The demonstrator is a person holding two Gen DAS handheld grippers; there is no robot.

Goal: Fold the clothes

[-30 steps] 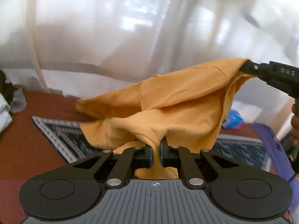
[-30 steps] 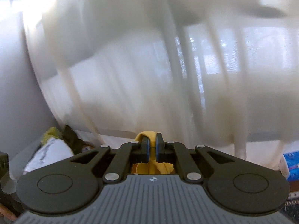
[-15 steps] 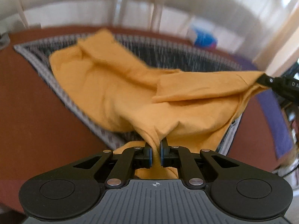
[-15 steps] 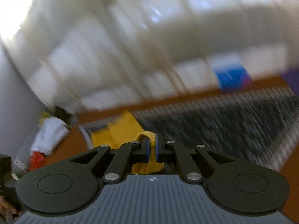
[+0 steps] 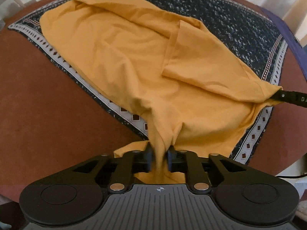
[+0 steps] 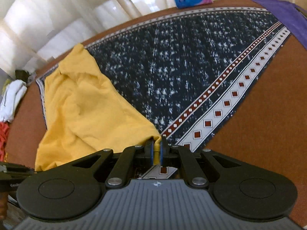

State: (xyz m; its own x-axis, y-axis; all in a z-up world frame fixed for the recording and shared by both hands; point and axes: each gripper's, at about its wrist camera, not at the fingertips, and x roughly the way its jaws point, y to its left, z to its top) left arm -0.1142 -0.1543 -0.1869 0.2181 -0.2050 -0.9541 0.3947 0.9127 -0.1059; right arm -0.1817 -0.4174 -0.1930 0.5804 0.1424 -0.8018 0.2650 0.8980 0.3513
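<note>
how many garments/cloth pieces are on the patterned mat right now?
1: the yellow shirt spread across the patterned mat. A white cloth bundle and a purple cloth lie off the mat; more may be hidden.

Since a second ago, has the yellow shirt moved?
Yes. The yellow shirt has come down from hanging before the curtains to lying spread on the patterned mat.

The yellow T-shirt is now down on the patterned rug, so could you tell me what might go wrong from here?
1. The left hand-held gripper is opening with fabric bunched between its pads, while the right hand-held gripper is clamped on the other corner; a tug could drag the yellow T-shirt askew.
2. One sleeve lies folded over the body, and wrinkles may get folded in.
3. The shirt's near edge overhangs the patterned rug beside the left hand-held gripper.
</note>
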